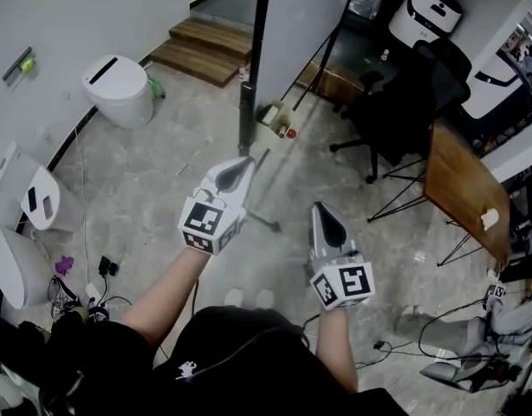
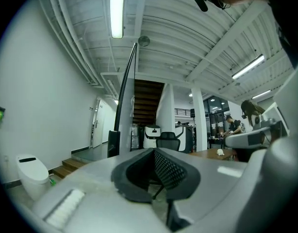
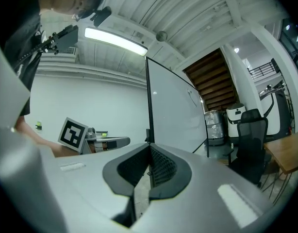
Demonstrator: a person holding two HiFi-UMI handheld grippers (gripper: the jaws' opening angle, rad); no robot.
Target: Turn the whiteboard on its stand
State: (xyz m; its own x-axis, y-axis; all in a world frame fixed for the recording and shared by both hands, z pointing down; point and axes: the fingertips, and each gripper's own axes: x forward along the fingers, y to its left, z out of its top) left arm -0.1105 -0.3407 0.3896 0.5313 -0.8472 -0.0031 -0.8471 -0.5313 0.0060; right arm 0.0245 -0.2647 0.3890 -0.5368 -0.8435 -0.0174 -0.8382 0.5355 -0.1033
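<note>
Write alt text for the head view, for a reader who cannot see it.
Seen from above, a person holds two shut, empty grippers: the left gripper points toward the black edge of the upright whiteboard, the right gripper is nearer the person's body. A black office chair and wooden table stand to the right.

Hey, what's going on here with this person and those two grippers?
A person stands facing a whiteboard on its stand, with a gripper in each hand. The left gripper points toward the board's near edge; the right gripper is held back, closer to the body. Both have their jaws together with nothing between them, and neither touches the board at this moment.
</note>
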